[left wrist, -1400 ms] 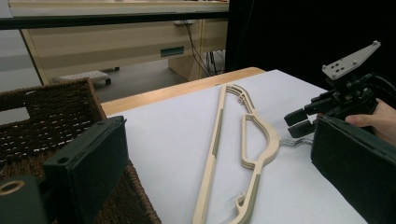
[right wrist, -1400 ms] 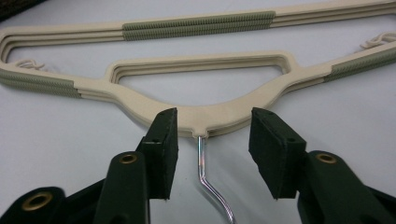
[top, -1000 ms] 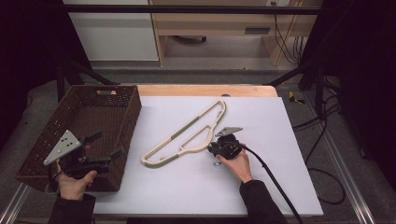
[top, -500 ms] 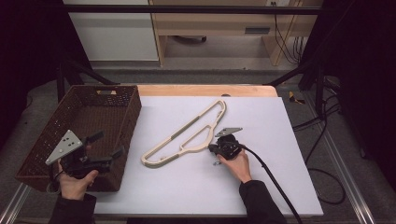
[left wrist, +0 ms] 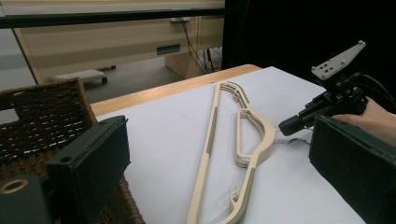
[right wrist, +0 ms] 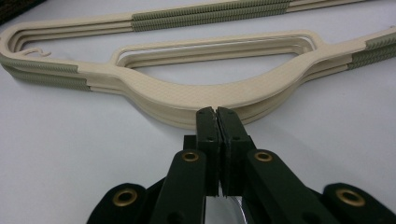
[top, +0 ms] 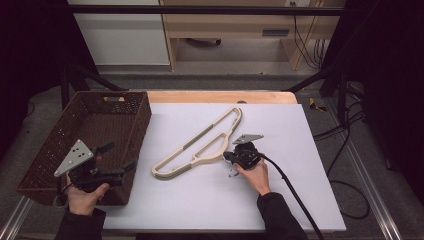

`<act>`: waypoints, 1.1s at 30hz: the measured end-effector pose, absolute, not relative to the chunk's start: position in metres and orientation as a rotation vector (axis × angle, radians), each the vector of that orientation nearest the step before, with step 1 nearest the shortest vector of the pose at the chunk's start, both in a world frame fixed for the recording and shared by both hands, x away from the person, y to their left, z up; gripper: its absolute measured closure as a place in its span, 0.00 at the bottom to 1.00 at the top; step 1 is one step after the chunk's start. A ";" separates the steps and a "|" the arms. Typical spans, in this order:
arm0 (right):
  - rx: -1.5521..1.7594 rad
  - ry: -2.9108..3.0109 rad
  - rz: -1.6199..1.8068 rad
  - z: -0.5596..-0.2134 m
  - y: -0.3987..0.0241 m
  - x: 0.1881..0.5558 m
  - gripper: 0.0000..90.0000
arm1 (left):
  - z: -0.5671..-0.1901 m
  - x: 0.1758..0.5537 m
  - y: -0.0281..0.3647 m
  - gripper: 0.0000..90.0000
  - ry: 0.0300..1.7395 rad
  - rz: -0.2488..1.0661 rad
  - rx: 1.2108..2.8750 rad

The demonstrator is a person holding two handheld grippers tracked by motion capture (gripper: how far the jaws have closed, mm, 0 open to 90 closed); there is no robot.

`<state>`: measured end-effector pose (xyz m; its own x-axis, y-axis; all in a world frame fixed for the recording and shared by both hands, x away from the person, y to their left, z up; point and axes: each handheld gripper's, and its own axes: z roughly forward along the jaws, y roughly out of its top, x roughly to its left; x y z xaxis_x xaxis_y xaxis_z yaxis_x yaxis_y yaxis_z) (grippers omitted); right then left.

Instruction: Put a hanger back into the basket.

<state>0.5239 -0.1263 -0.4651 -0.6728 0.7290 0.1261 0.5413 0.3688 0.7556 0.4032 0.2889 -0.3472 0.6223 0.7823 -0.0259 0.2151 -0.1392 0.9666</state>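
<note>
High view: a stack of cream plastic clothes hangers with grey-green ribbed grips (top: 200, 145) lies slantwise on the white-topped bench (top: 300, 175), about midway between its left and right edges. It runs from near the far edge down towards the dark brown woven basket (top: 142, 115) at the left edge, and is not in the basket.

The right gripper (top: 227, 156) rests low on the bench at the stack's curved neck. In the right gripper view its jaws are pressed flat together, and their tips (right wrist: 216, 112) touch the outer edge of the hangers (right wrist: 187, 93) at the middle of the curve. A bit of silvery wire (top: 231, 173) shows under the gripper. I cannot tell whether the pads pinch it.

The left gripper (top: 120, 155) hangs over the basket's near right corner. In the left gripper view its jaws stand wide apart with nothing between them, facing the hangers (left wrist: 243, 135).

The work looks barely begun. A first grasp at the neck seems made or attempted. The stack is not yet lifted, and carrying it off, probably to the basket, remains.
</note>
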 end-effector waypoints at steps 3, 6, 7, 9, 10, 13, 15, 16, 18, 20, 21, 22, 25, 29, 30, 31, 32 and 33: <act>1.132 2.403 1.200 -0.465 -0.127 0.525 0.99 | -0.346 0.402 0.283 0.06 0.818 0.599 1.685; 1.134 2.407 1.192 -0.463 -0.127 0.525 0.99 | -0.347 0.402 0.273 0.06 0.798 0.593 1.714; 1.137 2.408 1.186 -0.462 -0.127 0.524 0.99 | -0.347 0.402 0.269 0.06 0.791 0.587 1.727; 1.139 2.397 1.189 -0.460 -0.126 0.524 0.99 | -0.349 0.402 0.261 0.06 0.782 0.578 1.749; 1.112 2.409 1.177 -0.459 -0.128 0.525 0.99 | -0.349 0.402 0.261 0.06 0.782 0.578 1.749; 1.118 2.410 1.160 -0.455 -0.127 0.524 0.99 | -0.354 0.406 0.246 0.06 0.772 0.558 1.791; 1.098 2.412 1.154 -0.454 -0.126 0.524 0.99 | -0.359 0.411 0.231 0.06 0.762 0.550 1.842; 1.105 2.411 1.151 -0.453 -0.125 0.523 0.99 | -0.360 0.413 0.226 0.06 0.760 0.546 1.857; 1.109 2.407 1.146 -0.452 -0.125 0.523 0.99 | -0.364 0.417 0.216 0.07 0.754 0.532 1.886; 1.104 2.405 1.149 -0.452 -0.125 0.523 0.99 | -0.367 0.422 0.206 0.07 0.749 0.519 1.916; 1.094 2.409 1.145 -0.451 -0.126 0.523 0.99 | -0.369 0.424 0.200 0.07 0.742 0.512 1.930; 1.104 2.403 1.146 -0.451 -0.125 0.523 0.99 | -0.370 0.427 0.196 0.07 0.734 0.507 1.944; 1.104 2.392 1.148 -0.451 -0.124 0.523 0.99 | -0.376 0.434 0.181 0.07 0.723 0.483 1.974; 1.088 2.394 1.143 -0.450 -0.126 0.522 0.99 | -0.382 0.443 0.165 0.07 0.713 0.462 2.010; 1.083 2.392 1.147 -0.449 -0.126 0.522 0.99 | -0.384 0.446 0.162 0.07 0.711 0.457 2.019; 1.079 2.389 1.152 -0.449 -0.127 0.522 0.99 | -0.385 0.448 0.158 0.07 0.711 0.449 2.023; 1.087 2.386 1.153 -0.449 -0.127 0.522 0.99 | -0.386 0.450 0.155 0.07 0.714 0.446 2.026; 1.090 2.385 1.158 -0.449 -0.126 0.522 0.99 | -0.388 0.453 0.153 0.07 0.714 0.435 2.031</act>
